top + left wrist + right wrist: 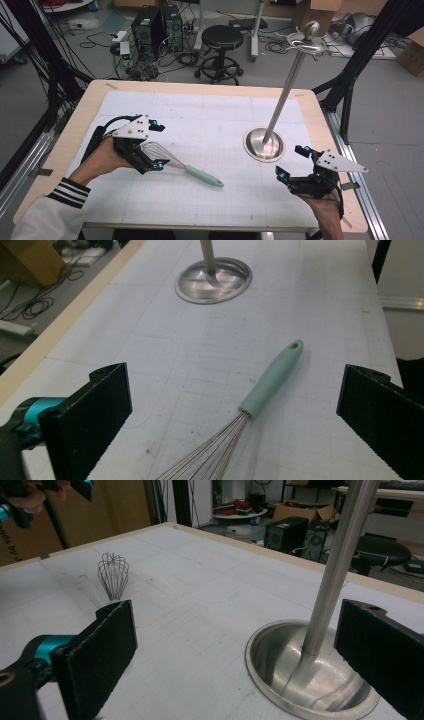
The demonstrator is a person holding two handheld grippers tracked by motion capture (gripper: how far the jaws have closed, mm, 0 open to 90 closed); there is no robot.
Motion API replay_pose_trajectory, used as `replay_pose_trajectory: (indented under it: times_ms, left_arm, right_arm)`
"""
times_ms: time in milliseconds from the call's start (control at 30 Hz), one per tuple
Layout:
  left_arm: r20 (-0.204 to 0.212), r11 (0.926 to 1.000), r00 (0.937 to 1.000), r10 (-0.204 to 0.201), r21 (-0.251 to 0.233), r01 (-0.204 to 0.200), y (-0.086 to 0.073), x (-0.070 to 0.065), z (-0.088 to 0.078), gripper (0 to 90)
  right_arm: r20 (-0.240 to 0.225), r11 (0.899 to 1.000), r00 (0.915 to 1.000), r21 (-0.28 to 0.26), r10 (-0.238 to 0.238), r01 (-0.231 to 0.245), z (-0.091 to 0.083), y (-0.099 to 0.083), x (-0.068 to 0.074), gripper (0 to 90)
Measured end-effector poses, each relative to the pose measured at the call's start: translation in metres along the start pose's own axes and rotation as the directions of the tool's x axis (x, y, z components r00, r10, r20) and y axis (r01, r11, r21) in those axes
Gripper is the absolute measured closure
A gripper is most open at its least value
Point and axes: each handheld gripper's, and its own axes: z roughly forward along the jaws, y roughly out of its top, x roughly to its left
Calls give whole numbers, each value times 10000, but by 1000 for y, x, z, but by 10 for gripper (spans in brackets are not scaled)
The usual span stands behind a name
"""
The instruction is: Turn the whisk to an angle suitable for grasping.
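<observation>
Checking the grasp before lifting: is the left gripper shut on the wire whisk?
No, the left gripper is wide open, with the green-handled wire whisk lying untouched between its jaws.

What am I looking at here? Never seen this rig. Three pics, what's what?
No robot arm here: a person holds a two-jaw gripper in each hand. The high view looks down on the table from above the person's side; the left gripper is at its left, the right gripper at its right. The other two pictures come from cameras riding on each gripper, looking along its own black jaws.

On the white gridded mat lie a whisk with a mint-green handle and a metal stand: a round steel base with a tall pole.

Nothing is held. Both grippers' jaws stand wide open. The left gripper is at the whisk's wire end; the right one is beside the stand's base.
</observation>
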Motion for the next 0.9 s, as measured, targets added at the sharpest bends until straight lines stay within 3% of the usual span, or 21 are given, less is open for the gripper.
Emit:
replay_pose_trajectory:
  times_ms: [267,567,800,900]
  left_arm:
    - [858,9956,9957,347,833,-419,7,-2,31,17]
    - [1239,9869,9910,503,1462,-684,3,-3,63,17]
    - [1560,9675,9858,616,2333,-973,-1,-5,88,17]
    - [1828,9570,9799,794,2612,-1263,-3,-6,97,17]
  right_arm:
    - [-59,10000,10000,26,-59,59,3,0,2,24]
    - [-118,10000,9999,-20,-52,52,4,0,3,24]
    - [-143,10000,9999,5,-62,62,5,1,3,24]
    - [-139,10000,9999,-5,-56,56,5,1,3,24]
